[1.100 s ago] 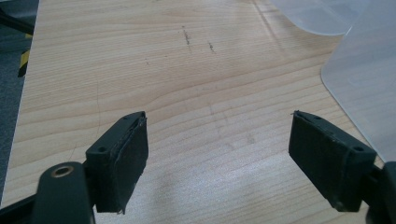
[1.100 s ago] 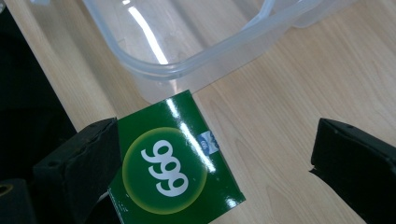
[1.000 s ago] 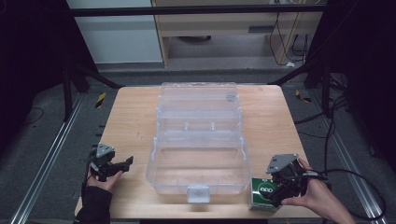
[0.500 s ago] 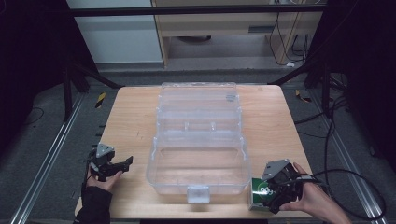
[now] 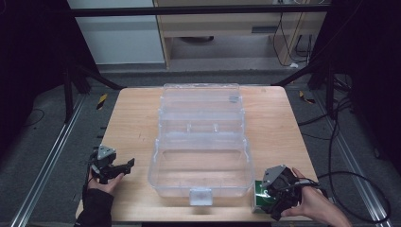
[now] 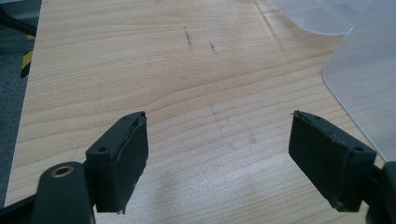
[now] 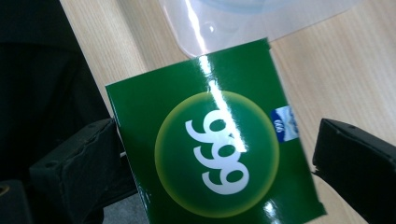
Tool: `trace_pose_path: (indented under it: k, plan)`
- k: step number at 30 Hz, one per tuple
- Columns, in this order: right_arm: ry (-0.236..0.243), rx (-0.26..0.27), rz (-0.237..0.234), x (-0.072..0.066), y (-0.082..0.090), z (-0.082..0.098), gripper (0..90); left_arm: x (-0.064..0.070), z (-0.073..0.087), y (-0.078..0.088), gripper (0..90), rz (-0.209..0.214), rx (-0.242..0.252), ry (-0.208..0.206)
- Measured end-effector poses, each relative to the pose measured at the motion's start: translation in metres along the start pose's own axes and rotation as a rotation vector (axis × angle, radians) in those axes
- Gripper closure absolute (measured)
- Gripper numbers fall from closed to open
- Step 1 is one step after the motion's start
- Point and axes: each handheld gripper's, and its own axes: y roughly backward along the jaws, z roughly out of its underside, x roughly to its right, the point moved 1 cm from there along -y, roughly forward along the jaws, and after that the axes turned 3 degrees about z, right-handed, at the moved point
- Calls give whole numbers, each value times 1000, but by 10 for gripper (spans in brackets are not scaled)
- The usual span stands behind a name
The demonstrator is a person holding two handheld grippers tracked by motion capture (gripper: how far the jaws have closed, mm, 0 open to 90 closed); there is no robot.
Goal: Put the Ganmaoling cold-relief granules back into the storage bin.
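A small green carton with a white "999" logo lies at the table's front right edge, next to the front right corner of a clear plastic case. My right gripper is directly over the carton. Its jaws stand on either side of it in the right gripper view: the left jaw is at the carton's edge and a thin gap shows at the right jaw. My left gripper rests open on the wood left of the case, with nothing between its jaws.
The clear case lies open mid-table, with its lid folded back and a latch tab at the front. Its corner shows in both gripper views. The wooden table ends just below the carton. Dark floor and metal rails surround the table.
My right gripper has moved left and toward the front edge, coming down over the green carton until its jaws straddle it. The left gripper has stayed put.
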Motion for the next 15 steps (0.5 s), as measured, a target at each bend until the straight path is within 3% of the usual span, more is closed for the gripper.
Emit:
trace_pose_path:
  k: [15]
  plan:
    - [32,-45,-31,1,-17,0,25,0,0,0,193,-1,-3,-2]
